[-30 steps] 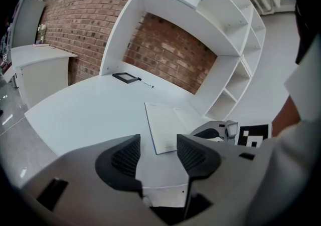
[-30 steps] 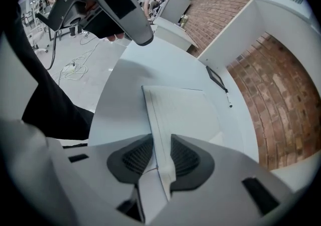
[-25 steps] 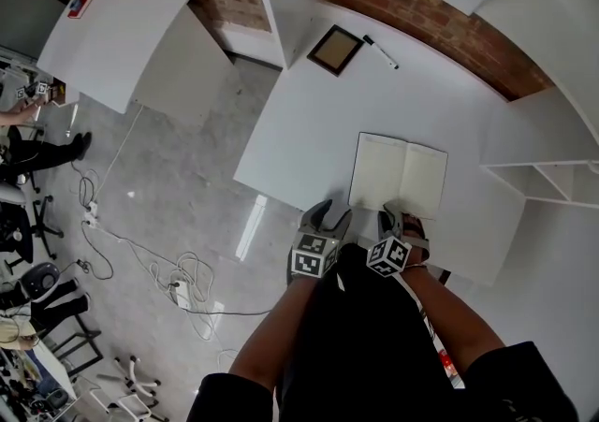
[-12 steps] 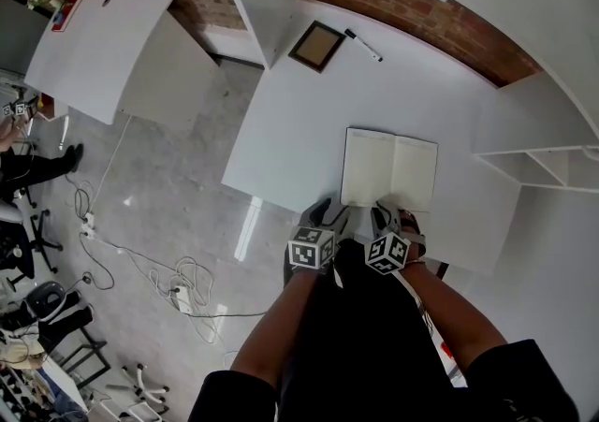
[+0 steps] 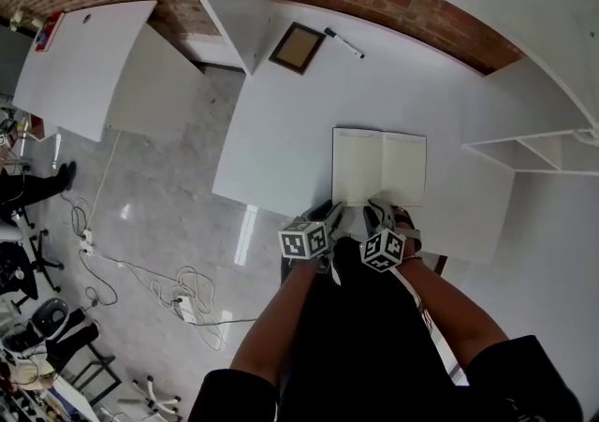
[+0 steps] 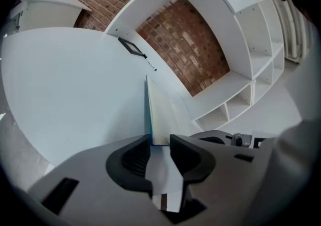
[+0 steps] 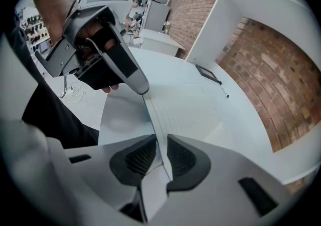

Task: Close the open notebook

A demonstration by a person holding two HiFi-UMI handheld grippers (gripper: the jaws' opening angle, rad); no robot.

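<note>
The open notebook (image 5: 379, 167) lies flat on the white table (image 5: 281, 139), cream pages up. My left gripper (image 5: 334, 211) is at its near left corner. In the left gripper view the blue-edged corner (image 6: 149, 120) sits between the fingertips of the left gripper (image 6: 160, 145); the jaws have just been closing, and a gap still shows beside the corner. My right gripper (image 5: 386, 211) is at the near edge by the spine. In the right gripper view the right gripper (image 7: 161, 147) is shut on a thin raised leaf (image 7: 153, 115) of the notebook.
A dark picture frame (image 5: 298, 47) and a marker pen (image 5: 344, 43) lie at the table's far side by the brick wall. White shelves (image 5: 552, 153) stand to the right. A second white table (image 5: 84, 60) and floor cables (image 5: 178, 289) are on the left.
My left gripper has moved right and down to the notebook's near left corner, rolled, and its jaws have narrowed. The right gripper has kept its place on the near edge.
</note>
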